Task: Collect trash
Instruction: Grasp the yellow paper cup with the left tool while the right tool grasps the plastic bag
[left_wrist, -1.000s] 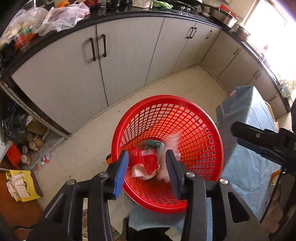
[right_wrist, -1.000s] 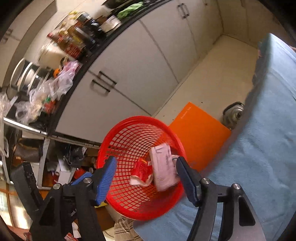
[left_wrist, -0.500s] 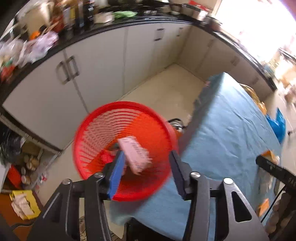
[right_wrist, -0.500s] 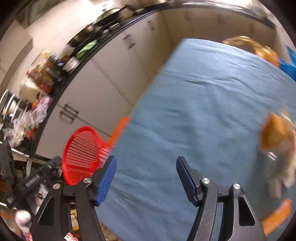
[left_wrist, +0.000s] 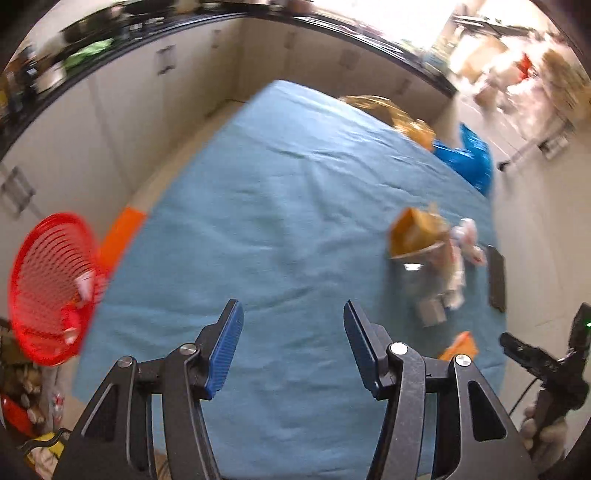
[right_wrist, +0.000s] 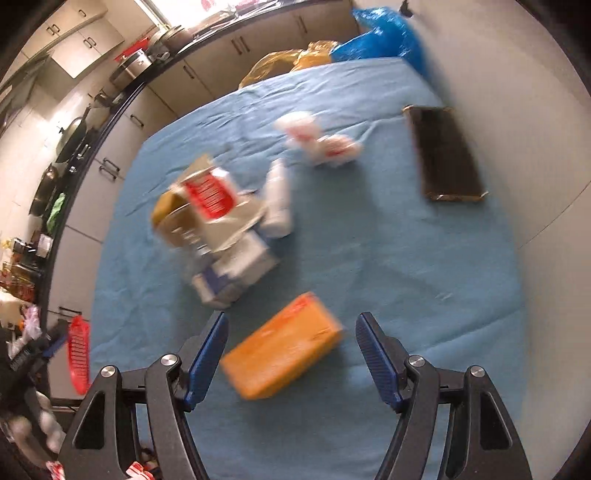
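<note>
**Both grippers gaping, nothing held**

The right gripper is hanging wide open over an orange box; its print is blurring beyond reading. The left gripper is spreading empty above the blue cloth. The red basket is sitting off the table's left edge

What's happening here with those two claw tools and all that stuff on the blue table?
A person is clearing trash with two hand-held grippers. Both are open and hold nothing. The right gripper hangs over an orange box lying on the blue tablecloth, likely the next pick. More crumpled packaging and white wrappers lie beyond it. The left gripper hovers over bare cloth. The red basket, beside the table, already has some scraps in it.
</note>
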